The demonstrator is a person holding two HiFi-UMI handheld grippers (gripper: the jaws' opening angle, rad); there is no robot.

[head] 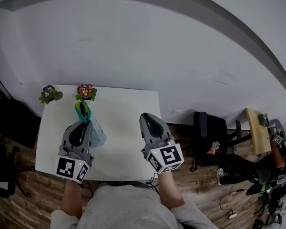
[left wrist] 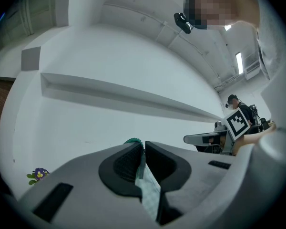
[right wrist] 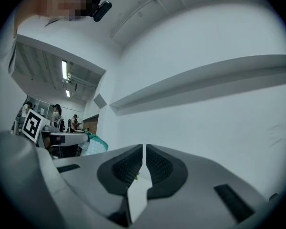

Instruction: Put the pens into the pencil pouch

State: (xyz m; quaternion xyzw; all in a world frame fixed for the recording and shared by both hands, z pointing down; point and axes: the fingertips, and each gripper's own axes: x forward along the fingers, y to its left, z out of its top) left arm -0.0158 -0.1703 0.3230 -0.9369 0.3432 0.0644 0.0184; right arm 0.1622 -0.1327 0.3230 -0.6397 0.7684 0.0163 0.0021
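Pencil pouch of pale translucent fabric with a teal rim (head: 97, 135) is at the left side of the white table (head: 128, 147), clamped in the left gripper (head: 82, 127). Only the left gripper view shows its fabric (left wrist: 148, 185) pinched between the pads. The right gripper (head: 150, 117) has its jaws together and empty.

Your left gripper (head: 84, 122) and right gripper (head: 147, 116), over the table (head: 124, 142): grey moulded shells, black ribbed pads (left wrist: 126, 163) inside, and a marker cube (head: 70, 168) with black-and-white squares at each back end. You wear a grey top (head: 128, 204), with grey sleeves (head: 62, 217) below the table's near edge.
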